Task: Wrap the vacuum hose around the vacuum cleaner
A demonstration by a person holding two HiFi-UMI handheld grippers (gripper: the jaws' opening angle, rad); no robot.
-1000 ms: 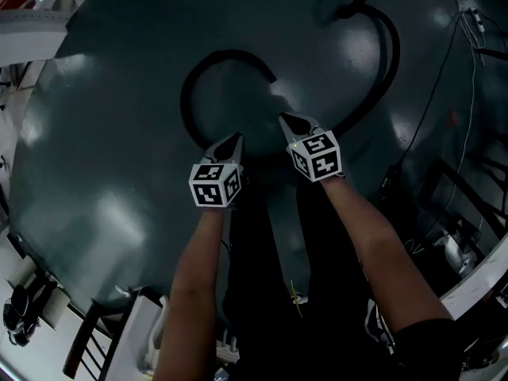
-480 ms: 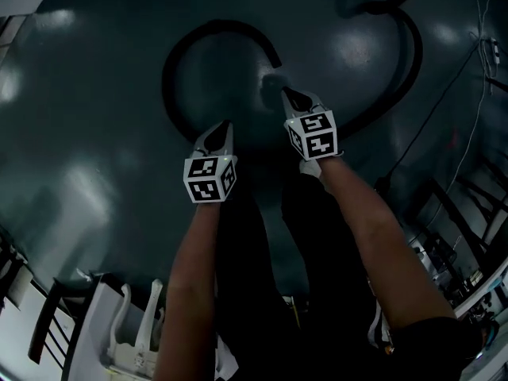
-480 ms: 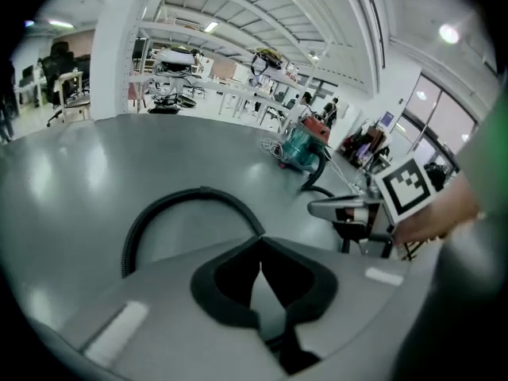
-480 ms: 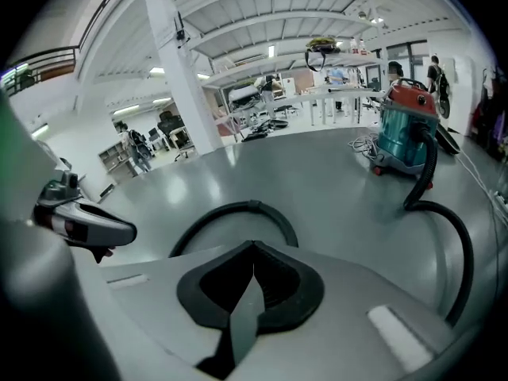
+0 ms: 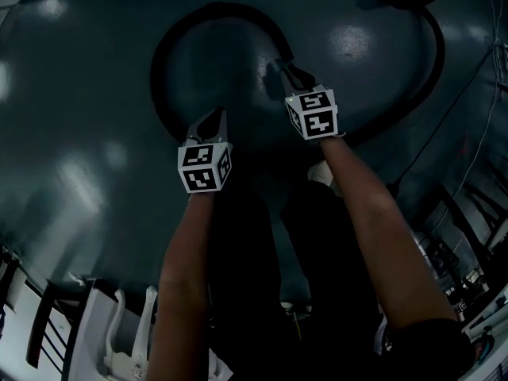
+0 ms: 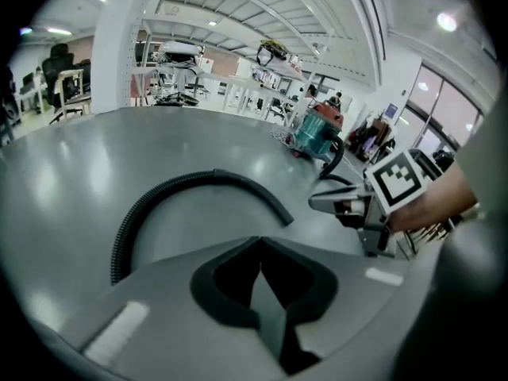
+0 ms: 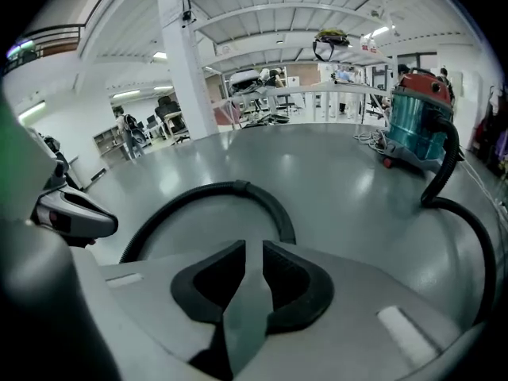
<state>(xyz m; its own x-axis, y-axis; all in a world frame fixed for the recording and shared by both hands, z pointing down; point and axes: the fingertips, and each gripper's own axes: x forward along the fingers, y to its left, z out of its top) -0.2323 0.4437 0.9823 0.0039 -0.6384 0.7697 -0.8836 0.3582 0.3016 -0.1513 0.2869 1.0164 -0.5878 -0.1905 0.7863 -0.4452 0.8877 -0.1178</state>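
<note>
Two grippers, we see, have sunk toward the grey floor (image 5: 79, 157) since a second ago, and the black vacuum hose (image 7: 238, 187) looms larger in the head view. The right gripper (image 5: 287, 70) was short of the hose's free end (image 5: 282, 50). Now it is just beside that end. Its jaws have just been opening and stand slightly parted, with only floor between them. The left gripper (image 5: 217, 115) hangs well apart from the free end, near the arc's other side, with its jaws pressed together on nothing. Far beyond the free end stands the teal, red-topped vacuum cleaner (image 7: 414, 125), with the hose running to it. Each cube bears black-and-white square markers.
</note>
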